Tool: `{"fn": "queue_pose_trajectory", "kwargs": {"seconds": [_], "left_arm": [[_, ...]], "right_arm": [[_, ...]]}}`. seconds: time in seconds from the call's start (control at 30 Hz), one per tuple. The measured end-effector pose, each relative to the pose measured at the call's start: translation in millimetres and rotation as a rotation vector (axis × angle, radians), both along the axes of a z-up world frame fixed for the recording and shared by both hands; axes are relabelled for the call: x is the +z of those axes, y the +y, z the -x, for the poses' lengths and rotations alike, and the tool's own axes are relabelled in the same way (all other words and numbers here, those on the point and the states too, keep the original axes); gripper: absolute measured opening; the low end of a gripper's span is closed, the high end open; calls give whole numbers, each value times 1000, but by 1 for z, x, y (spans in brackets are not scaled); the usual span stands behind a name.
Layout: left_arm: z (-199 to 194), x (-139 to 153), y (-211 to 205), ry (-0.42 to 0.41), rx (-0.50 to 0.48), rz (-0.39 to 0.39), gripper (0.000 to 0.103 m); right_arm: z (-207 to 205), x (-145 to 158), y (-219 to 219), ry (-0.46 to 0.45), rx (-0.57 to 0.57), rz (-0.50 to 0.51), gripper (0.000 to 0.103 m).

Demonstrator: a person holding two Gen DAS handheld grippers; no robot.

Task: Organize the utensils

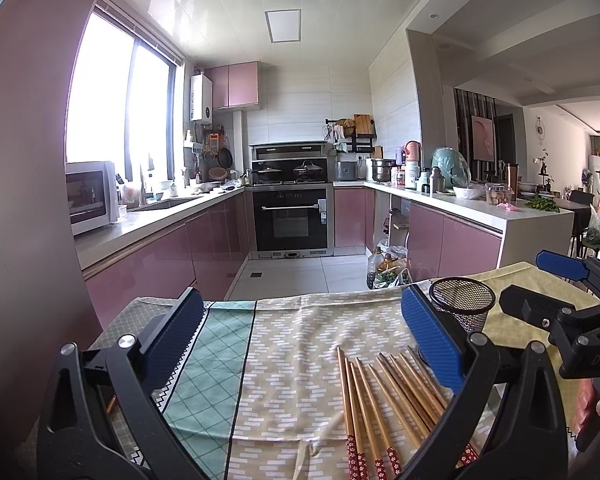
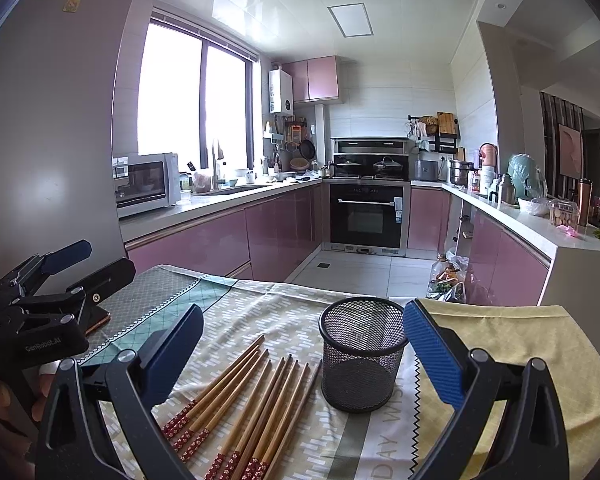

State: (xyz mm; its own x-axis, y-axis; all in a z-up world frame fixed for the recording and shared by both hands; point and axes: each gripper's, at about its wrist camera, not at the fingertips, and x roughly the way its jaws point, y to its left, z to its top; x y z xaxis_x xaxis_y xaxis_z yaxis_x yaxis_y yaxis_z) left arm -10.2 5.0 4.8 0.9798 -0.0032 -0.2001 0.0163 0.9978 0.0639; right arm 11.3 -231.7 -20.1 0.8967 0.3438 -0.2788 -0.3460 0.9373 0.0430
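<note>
Several wooden chopsticks [image 2: 256, 396] with red patterned ends lie side by side on the patterned tablecloth [image 2: 260, 312]; the left wrist view shows the same chopsticks [image 1: 384, 396] low and right of centre. To their right an empty black mesh cup [image 2: 362, 354] stands upright, and it shows as the mesh cup [image 1: 462, 304] at the cloth's far right. My left gripper [image 1: 302, 332] is open above the cloth, left of the chopsticks. My right gripper [image 2: 302, 344] is open too, its fingers spanning the chopsticks and the cup, touching nothing.
The table's far edge [image 1: 308, 294] drops to a tiled kitchen floor. Bottles and bags [image 2: 448, 276] sit on the floor beyond it. A yellow cloth [image 2: 512, 344] covers the table's right part. Pink cabinets and an oven [image 2: 366, 216] stand behind. A hand [image 1: 592, 400] holds the right gripper.
</note>
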Motion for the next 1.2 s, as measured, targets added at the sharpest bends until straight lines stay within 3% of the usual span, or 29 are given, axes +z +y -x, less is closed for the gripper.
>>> {"fn": "queue_pose_trajectory", "kwargs": {"seconds": [1.2], "left_arm": [[-5,-1,-6,21,-5,-3,97]], "right_arm": [[-4,-4,4,27,20,-11,96]]}}
